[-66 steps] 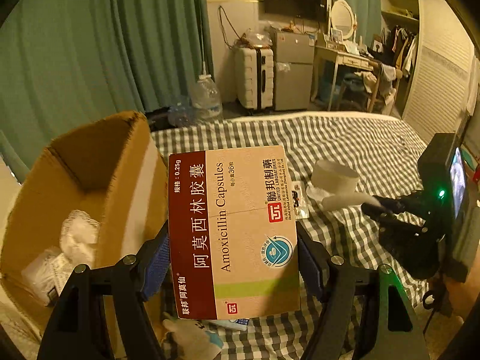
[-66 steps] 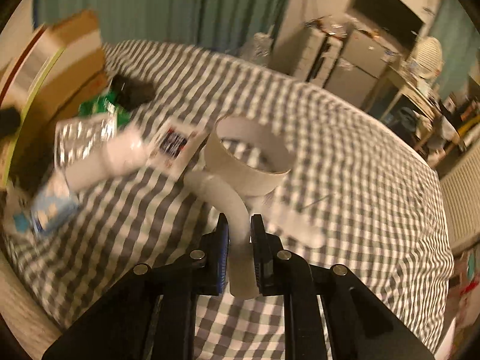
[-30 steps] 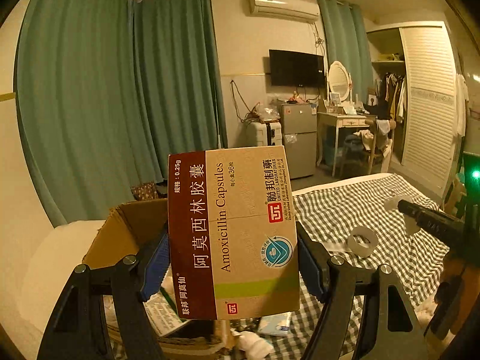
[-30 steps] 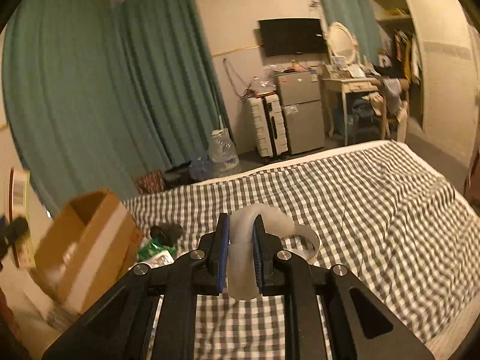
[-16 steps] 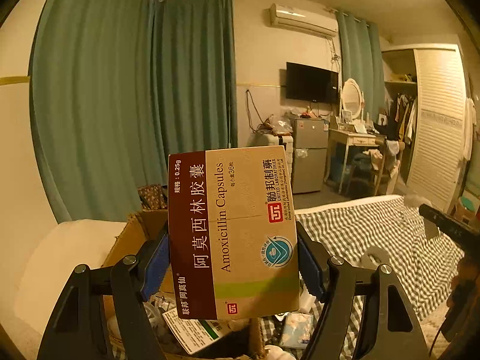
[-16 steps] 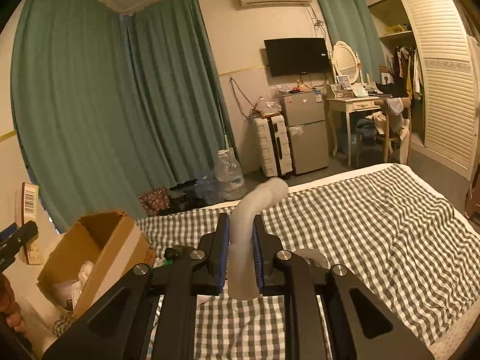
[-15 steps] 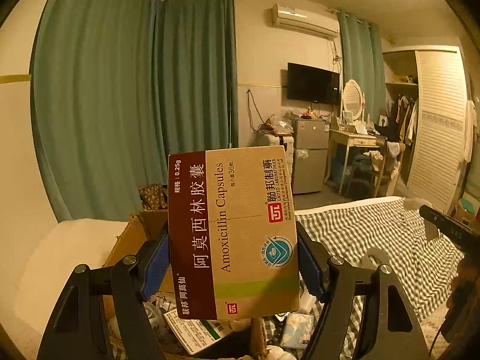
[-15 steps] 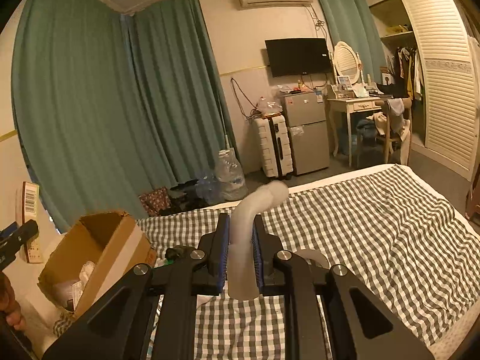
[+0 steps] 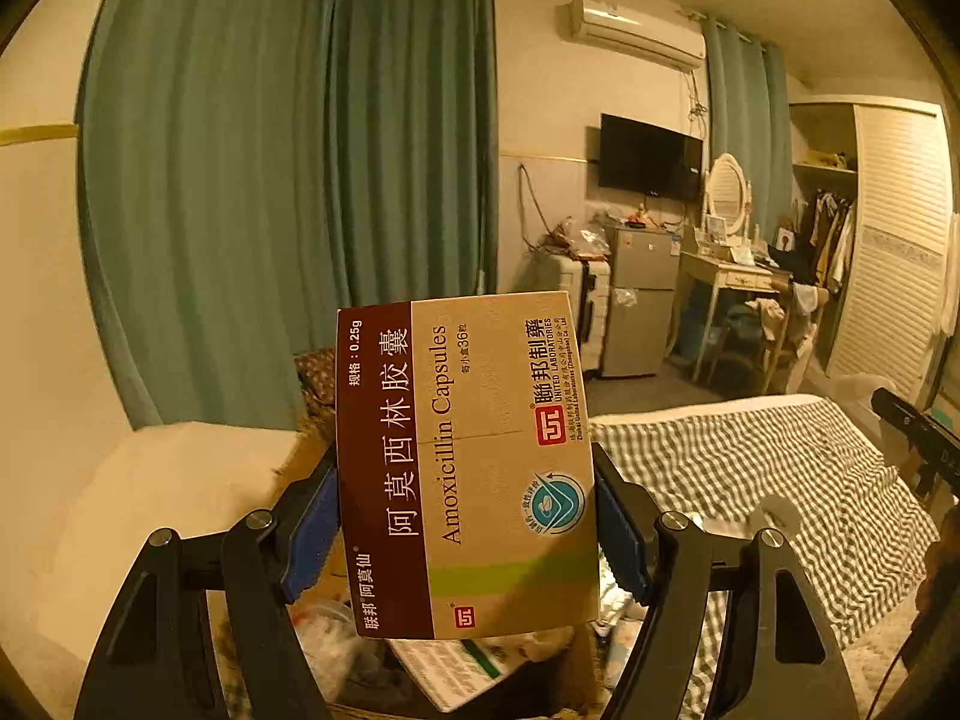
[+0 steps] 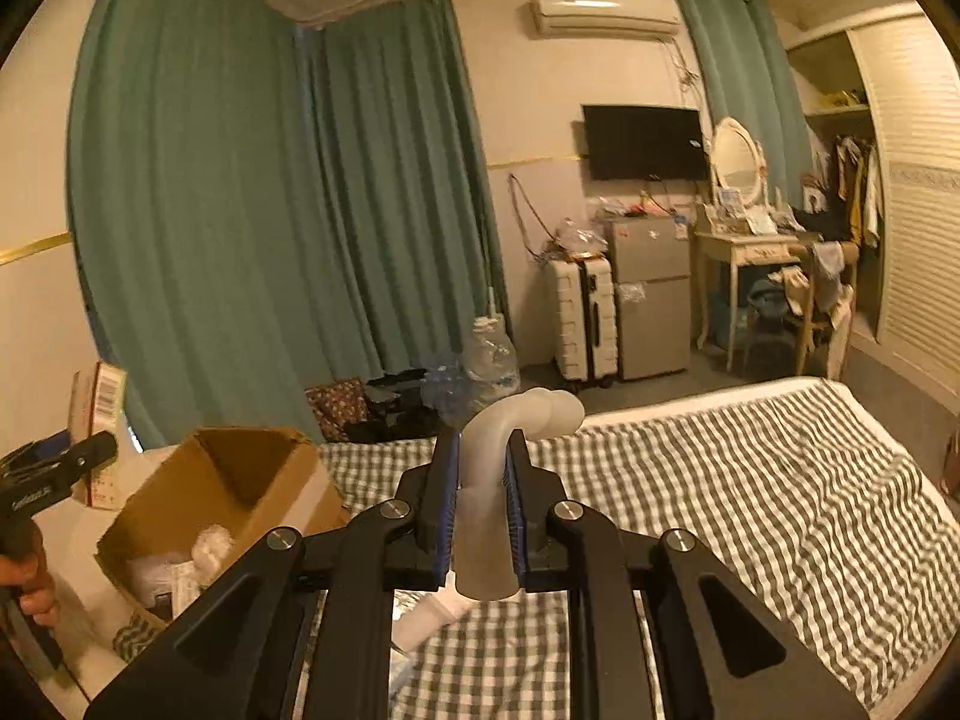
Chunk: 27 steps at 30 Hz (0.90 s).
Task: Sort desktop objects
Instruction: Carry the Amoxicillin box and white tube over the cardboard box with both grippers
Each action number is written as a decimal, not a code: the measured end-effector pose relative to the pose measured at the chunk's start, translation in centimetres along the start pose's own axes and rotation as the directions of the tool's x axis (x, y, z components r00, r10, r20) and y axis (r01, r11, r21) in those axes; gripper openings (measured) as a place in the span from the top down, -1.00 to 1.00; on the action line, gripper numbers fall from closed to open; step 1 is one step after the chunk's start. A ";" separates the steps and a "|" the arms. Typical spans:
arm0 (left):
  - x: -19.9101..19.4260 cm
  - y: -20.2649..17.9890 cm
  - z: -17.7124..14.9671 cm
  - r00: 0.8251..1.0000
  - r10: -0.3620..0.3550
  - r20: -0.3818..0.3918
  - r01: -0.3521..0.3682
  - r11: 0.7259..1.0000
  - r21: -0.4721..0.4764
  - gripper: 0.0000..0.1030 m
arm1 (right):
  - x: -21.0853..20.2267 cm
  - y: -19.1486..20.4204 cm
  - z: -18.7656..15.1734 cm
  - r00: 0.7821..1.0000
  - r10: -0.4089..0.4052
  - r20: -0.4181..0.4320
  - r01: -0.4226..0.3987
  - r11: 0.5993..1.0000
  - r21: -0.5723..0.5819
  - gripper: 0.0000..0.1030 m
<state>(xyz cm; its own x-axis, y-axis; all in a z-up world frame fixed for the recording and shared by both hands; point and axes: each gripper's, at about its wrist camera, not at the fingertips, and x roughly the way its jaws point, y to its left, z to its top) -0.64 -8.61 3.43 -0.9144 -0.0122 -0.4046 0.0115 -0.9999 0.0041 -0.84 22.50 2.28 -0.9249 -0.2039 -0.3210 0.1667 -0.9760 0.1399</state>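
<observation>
1. Dim warm light fills a bedroom with green curtains (image 10: 270,192), and a checked bedspread (image 10: 750,510) serves as the work surface.
2. The left gripper (image 9: 465,516) is pinched on the Amoxicillin box (image 9: 465,468), whose two side faces are pressed by the blue pads (image 9: 312,531).
3. Over the last two seconds this box has been lifted from low over the bedspread to a raised position, and the cardboard box (image 9: 312,462) is now seen directly under and behind it.
4. The grip on the Amoxicillin box has not shifted at all during the lift.
5. The right gripper (image 10: 483,501) is closed on a curved white tube (image 10: 501,438), which is held upright between the pads.
6. This tube has also been raised off the bedspread, and its bent end has turned more to the right in the last half second.
7. In the right wrist view the cardboard box (image 10: 228,498) stands open at the left, with white wrappings already inside.
8. It is judged that both items are now being carried, and that the Amoxicillin box is nearly placed for release into the cardboard box.
</observation>
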 end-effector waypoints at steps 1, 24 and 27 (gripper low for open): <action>-0.2 0.4 0.2 1.000 0.009 0.007 -0.009 1.000 0.001 -0.47 | -0.1 0.7 0.2 1.000 0.014 0.006 -0.014 1.000 -0.008 0.73; -0.6 4.4 1.3 1.000 0.020 -0.013 -0.020 1.000 0.016 -0.47 | 1.6 15.7 0.5 0.975 0.223 -0.008 -0.221 0.961 -0.169 0.73; 0.5 5.5 1.1 0.998 0.014 -0.053 -0.015 1.000 -0.014 -0.47 | 2.6 17.3 0.0 0.969 0.245 -0.029 -0.246 0.952 -0.180 0.73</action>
<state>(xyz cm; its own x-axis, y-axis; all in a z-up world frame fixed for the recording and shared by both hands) -1.44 -14.15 4.24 -0.8912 -0.0261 -0.4528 0.0307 -0.9995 -0.0028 -0.30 5.06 3.83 -0.8456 -0.4387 -0.3041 0.4478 -0.8931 0.0433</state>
